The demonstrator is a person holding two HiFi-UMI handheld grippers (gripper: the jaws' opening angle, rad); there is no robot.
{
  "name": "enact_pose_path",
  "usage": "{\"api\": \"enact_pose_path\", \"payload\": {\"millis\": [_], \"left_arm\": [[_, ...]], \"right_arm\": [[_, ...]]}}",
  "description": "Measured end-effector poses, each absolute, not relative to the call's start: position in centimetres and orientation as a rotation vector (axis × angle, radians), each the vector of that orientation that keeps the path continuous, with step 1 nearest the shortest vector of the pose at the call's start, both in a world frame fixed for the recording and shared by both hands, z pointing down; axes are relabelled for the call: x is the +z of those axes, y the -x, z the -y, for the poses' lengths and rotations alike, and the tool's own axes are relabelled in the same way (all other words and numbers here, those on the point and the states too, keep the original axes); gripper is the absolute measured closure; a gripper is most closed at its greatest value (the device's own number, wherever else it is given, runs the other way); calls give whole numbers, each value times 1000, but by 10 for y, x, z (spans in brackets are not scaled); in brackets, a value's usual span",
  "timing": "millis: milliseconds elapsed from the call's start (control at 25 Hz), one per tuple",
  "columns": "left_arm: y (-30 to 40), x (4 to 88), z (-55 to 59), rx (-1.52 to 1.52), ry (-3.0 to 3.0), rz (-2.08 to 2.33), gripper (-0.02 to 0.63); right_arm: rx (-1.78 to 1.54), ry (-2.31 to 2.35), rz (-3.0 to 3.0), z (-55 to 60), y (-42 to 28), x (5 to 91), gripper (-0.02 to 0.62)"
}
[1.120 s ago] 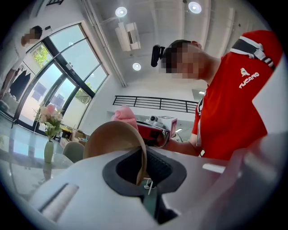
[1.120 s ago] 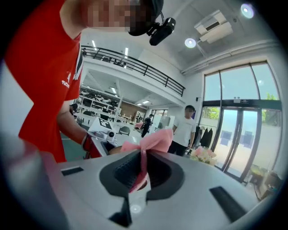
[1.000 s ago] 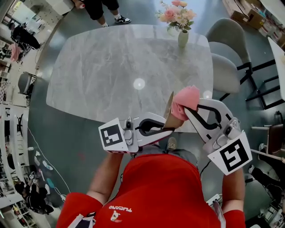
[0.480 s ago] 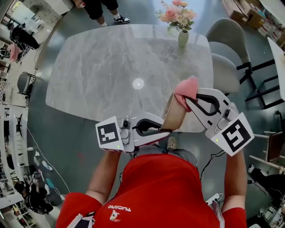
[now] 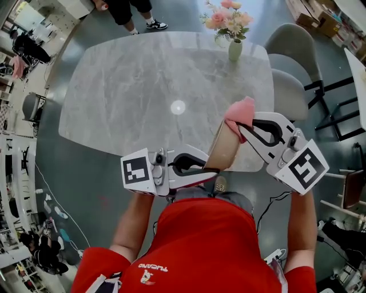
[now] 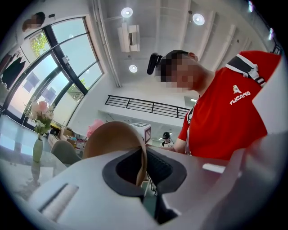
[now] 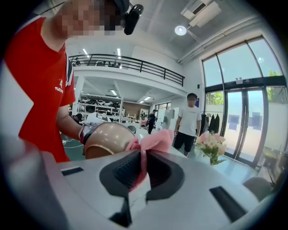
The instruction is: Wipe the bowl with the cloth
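A tan bowl (image 5: 224, 147) hangs tilted on edge in front of the person's chest, over the table's near edge. My left gripper (image 5: 214, 167) is shut on its rim; in the left gripper view the rim (image 6: 140, 161) runs down between the jaws. A pink cloth (image 5: 240, 112) is bunched at the bowl's upper rim, and my right gripper (image 5: 241, 129) is shut on it. The right gripper view shows the cloth (image 7: 153, 140) standing up out of the jaws next to the bowl's rounded outside (image 7: 105, 137). Whether the cloth touches the bowl's inside is hidden.
The grey marble table (image 5: 148, 86) lies beyond both grippers, with a vase of pink flowers (image 5: 234, 48) at its far right. Two grey chairs (image 5: 291, 91) stand to the right. A person's feet (image 5: 137, 14) show past the far edge, and another person (image 7: 189, 121) stands beyond.
The right gripper has lifted the cloth a little up along the bowl's rim and swung outward to the right. The left gripper and bowl shifted slightly left.
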State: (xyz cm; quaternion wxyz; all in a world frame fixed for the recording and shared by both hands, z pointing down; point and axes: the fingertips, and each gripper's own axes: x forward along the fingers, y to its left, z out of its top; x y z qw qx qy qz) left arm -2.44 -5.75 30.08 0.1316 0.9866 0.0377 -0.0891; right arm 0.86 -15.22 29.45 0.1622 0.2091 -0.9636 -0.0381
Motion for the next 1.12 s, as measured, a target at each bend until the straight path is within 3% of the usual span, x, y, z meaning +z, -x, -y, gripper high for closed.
{"api": "enact_pose_path", "payload": {"millis": [1120], "left_arm": [[32,263,56,-527,-2767,-197,589]], "right_arm": [[228,-427,2958,136,-11,312,575]]}}
